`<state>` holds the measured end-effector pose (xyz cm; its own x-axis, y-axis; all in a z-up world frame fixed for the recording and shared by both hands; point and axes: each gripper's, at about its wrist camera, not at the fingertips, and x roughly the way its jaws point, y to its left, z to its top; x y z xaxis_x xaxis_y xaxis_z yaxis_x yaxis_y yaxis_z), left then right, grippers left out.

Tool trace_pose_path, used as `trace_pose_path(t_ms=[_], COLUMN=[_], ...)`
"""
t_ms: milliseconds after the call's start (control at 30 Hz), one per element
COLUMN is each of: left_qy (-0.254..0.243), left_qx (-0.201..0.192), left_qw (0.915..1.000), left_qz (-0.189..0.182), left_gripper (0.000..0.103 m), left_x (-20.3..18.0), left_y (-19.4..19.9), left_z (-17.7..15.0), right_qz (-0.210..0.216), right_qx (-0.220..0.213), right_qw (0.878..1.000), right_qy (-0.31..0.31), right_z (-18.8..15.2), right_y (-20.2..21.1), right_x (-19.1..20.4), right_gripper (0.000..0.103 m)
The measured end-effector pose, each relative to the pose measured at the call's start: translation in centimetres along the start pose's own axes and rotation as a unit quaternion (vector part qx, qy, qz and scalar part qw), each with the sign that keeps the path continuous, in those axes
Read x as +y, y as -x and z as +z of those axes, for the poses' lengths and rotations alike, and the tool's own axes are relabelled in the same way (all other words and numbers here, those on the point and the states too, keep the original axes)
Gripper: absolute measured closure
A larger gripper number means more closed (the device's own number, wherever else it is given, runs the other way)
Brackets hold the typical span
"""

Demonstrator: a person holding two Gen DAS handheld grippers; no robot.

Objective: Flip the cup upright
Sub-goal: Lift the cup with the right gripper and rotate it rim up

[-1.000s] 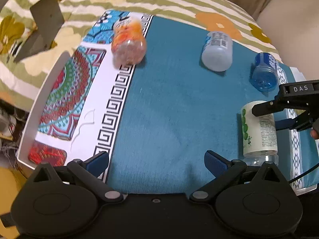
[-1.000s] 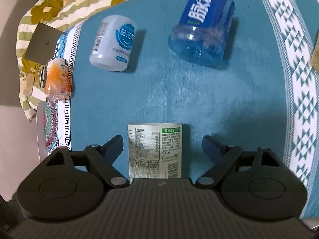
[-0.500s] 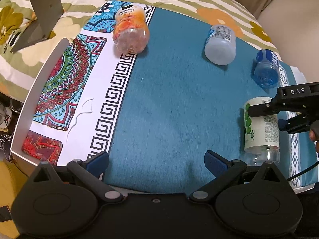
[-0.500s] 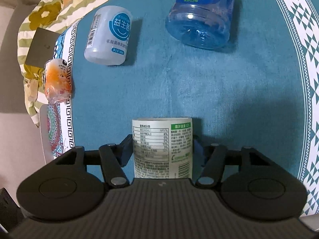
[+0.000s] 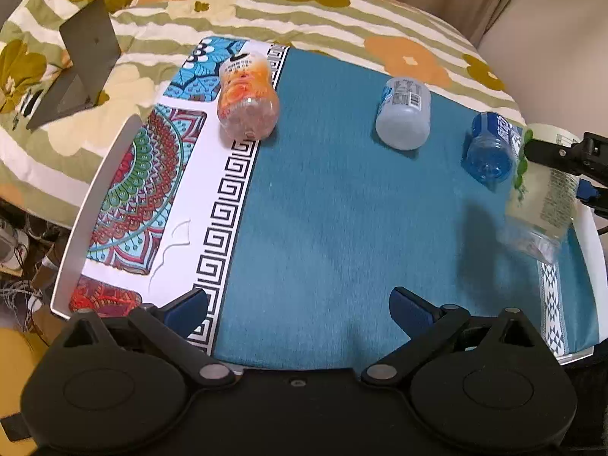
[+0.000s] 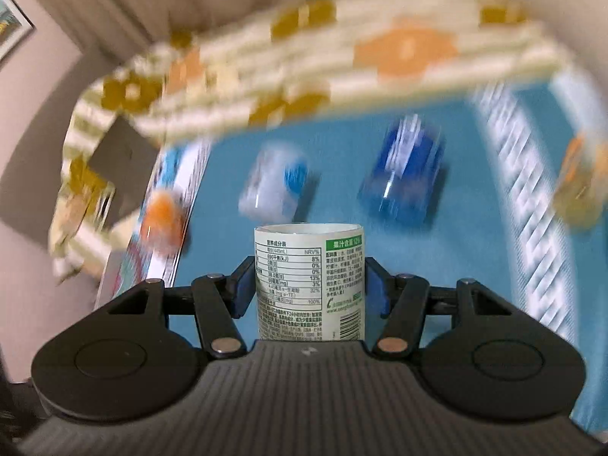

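Floral striped bedding behind and around everything. On top, a teal patterned mat with a white key-pattern border. Lying on their sides on the mat: orange bottle at the border, pale bottle mid-mat, blue bottle further right. Green-labelled cup clenched between the blue pads of the right gripper, lifted off the mat near the right edge, tilted, clear base lowest in the left wrist view. Left gripper spread wide over the mat's near edge, grasping nothing. Background blurred in the right wrist view.
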<state>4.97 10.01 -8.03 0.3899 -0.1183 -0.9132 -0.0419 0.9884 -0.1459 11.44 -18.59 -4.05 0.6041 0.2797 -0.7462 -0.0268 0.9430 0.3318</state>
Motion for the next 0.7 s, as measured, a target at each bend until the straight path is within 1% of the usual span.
trace_pose_path(t_ms=[100, 167, 233, 300, 467, 533, 700], left_qy=[-0.011, -0.014, -0.018, -0.024, -0.046, -0.049, -0.058], left_qx=[-0.006, -0.007, -0.005, -0.006, -0.017, -0.020, -0.023], left_qw=[0.9999, 0.9999, 0.9998, 0.9997, 0.9987, 0.9985, 0.9979], left_qz=[0.003, 0.001, 0.002, 0.007, 0.013, 0.013, 0.013], left_gripper=[0.000, 0.000, 0.000, 0.000, 0.000, 0.000, 0.000], left_x=[-0.1, 0.1, 0.3, 0.4, 0.2, 0.1, -0.4], left_y=[-0.2, -0.6, -1.1, -1.4, -1.4, -1.3, -1.2], left_z=[-0.2, -0.5, -0.8, -1.1, -1.8, -1.9, -2.0], right_qz=[0.002, -0.001, -0.009, -0.011, -0.024, -0.031, -0.024], right_qx=[-0.069, -0.110, -0.142, -0.166, -0.203, -0.209, -0.228], right_qw=[0.998, 0.994, 0.990, 0.986, 0.977, 0.975, 0.969], right_qy=[-0.007, 0.006, 0.021, 0.026, 0.053, 0.069, 0.089], right_z=[-2.5, -4.1, -5.5, -6.6, -8.6, -9.2, -10.5], right_y=[-0.4, -1.0, -1.9, -2.8, -4.1, -4.3, -4.5], right_x=[0.2, 0.2, 0.3, 0.4, 0.8, 0.9, 0.7], right_gripper=[0.029, 0.029, 0.029, 0.029, 0.029, 0.029, 0.028])
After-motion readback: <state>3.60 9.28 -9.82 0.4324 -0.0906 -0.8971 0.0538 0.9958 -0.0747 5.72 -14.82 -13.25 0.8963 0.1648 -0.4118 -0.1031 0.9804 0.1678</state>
